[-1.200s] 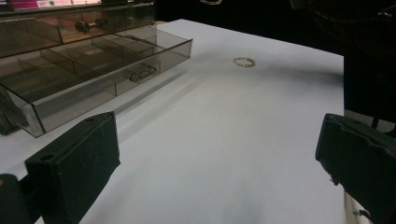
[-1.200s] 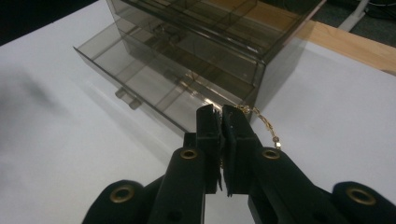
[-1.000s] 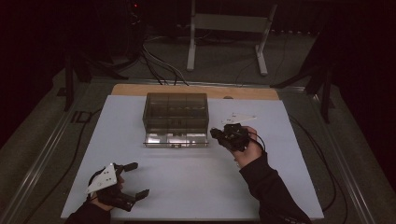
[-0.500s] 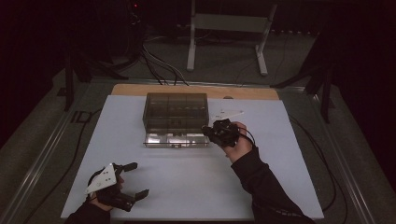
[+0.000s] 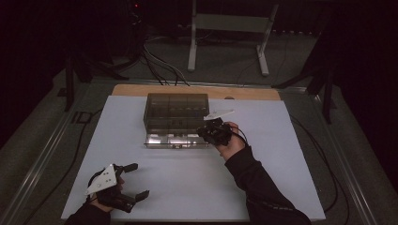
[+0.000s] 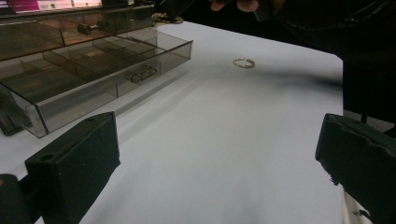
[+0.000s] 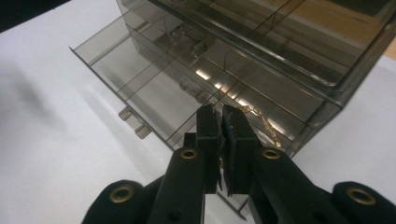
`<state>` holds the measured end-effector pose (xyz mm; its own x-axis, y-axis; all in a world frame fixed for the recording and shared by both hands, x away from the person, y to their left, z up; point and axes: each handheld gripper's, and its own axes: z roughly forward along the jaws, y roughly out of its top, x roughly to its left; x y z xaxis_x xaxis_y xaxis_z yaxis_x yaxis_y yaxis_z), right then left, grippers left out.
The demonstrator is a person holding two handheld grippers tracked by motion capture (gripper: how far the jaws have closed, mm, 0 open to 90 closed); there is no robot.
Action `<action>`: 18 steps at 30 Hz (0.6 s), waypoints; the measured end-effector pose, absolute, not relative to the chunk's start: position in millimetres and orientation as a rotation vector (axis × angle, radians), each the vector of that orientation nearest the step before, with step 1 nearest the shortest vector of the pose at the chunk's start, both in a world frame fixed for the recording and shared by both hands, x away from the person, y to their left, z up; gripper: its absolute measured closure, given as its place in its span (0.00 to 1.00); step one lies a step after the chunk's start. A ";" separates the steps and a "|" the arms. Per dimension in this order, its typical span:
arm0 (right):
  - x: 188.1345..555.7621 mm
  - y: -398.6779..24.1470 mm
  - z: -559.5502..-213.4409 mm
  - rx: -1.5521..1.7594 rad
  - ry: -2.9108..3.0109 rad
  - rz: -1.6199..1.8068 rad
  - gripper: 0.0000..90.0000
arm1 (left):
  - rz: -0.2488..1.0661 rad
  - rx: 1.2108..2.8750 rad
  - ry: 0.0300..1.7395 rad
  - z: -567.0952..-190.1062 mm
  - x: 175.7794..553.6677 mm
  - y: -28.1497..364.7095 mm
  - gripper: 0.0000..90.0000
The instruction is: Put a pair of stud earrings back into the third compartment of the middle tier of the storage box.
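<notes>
Smoked-plastic drawer box (image 5: pixel 177 111) stands on the white worktop (image 5: pixel 187 187), just ahead of the right hand-held gripper (image 5: pixel 210 132) and well apart from the left one; its bottom drawer (image 7: pixel 154 100) is pulled out, split into compartments, directly beneath the right jaws; the left hand-held gripper (image 5: pixel 133 180) hovers over the near-left corner of the worktop, jaws spread wide and grasping nothing; the right hand-held gripper is clenched on a thin gold chain (image 7: pixel 261 122), which trails from the jaws into the drawer's rightmost compartment; a small gold ring (image 6: pixel 244 62) lies alone on the worktop, far ahead of the left jaws.
</notes>
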<state>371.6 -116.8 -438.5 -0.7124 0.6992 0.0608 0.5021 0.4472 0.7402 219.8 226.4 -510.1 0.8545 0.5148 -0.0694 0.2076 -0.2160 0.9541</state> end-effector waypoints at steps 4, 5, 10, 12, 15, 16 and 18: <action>377.8 -108.2 -444.2 1.041 2.466 1.106 0.96 | 0.311 1.798 0.549 -509.9 219.2 226.4 0.01; 379.2 -106.1 -445.9 1.039 2.474 1.099 0.96 | 0.310 1.798 0.549 -509.8 219.4 226.6 0.01; 385.7 -99.0 -455.0 1.045 2.498 1.069 0.96 | 0.309 1.795 0.550 -510.2 219.6 227.3 0.01; 388.0 -97.7 -458.8 1.054 2.507 1.060 0.96 | 0.309 1.793 0.551 -510.0 219.7 227.6 0.01; 391.7 -96.0 -464.9 1.073 2.520 1.051 0.96 | 0.309 1.792 0.551 -510.1 219.5 228.1 0.01; 392.7 -95.4 -466.7 1.076 2.525 1.052 0.96 | 0.307 1.791 0.551 -510.0 219.6 228.2 0.01; 393.7 -93.4 -468.9 1.079 2.532 1.044 0.96 | 0.309 1.786 0.555 -509.8 219.8 228.5 0.01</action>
<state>393.7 -93.4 -468.9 -0.7147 0.6938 0.0885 0.5545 0.4849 0.6763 219.8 228.5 -509.8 0.8521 0.5181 -0.0748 0.2094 -0.2063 0.9558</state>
